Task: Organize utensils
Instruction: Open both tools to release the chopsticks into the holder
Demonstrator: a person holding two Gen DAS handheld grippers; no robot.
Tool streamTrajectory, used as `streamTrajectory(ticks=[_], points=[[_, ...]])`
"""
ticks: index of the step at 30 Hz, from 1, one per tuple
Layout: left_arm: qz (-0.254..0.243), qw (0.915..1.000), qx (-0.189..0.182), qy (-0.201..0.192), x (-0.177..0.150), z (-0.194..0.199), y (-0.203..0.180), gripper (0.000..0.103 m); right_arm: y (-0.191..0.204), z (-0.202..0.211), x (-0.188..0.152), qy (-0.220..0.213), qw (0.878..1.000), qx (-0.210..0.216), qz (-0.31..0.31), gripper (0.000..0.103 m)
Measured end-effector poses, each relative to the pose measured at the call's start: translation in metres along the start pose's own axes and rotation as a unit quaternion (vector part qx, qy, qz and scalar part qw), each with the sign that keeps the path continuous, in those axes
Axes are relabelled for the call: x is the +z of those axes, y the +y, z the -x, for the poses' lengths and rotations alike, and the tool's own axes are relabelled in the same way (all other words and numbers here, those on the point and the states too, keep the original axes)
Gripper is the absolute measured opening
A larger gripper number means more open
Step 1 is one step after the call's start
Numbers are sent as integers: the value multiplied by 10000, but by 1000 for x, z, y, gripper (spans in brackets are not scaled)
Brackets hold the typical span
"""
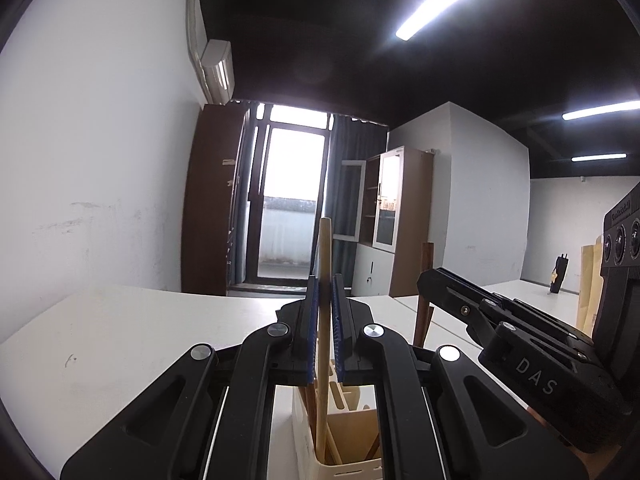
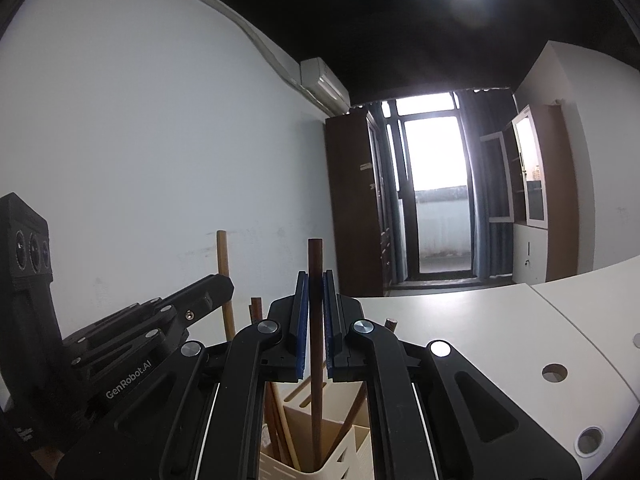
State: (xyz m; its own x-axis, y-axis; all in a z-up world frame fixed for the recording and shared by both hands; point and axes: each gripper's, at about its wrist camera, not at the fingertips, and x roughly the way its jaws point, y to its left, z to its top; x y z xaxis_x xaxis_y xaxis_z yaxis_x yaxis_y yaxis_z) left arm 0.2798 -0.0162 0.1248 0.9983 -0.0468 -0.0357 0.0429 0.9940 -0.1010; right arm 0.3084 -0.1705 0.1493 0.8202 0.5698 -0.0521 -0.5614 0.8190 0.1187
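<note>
left wrist view: the left claw is pinching a pale wooden stick upright, its foot inside the holder directly below. the right claw likewise pinches a dark stick, standing in the same holder on the tabletop.

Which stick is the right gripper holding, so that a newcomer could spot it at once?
Start at the white slotted holder on the white table. Several wooden sticks stand in it. The held one is the dark brown stick, upright between the right gripper's blue-padded jaws; the light tan stick to its left is paler.
</note>
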Motion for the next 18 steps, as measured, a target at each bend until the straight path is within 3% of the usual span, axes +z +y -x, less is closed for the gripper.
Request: streamTrajectory(ticks=[15,18], points=[[64,9994,-86,325,2,0,11,6,-4,-2,-7,350,9993,-153,-52,8],[161,9991,-98,385,4,1,17,10,-8,-2,-6,377,9989,-249,-142,21]])
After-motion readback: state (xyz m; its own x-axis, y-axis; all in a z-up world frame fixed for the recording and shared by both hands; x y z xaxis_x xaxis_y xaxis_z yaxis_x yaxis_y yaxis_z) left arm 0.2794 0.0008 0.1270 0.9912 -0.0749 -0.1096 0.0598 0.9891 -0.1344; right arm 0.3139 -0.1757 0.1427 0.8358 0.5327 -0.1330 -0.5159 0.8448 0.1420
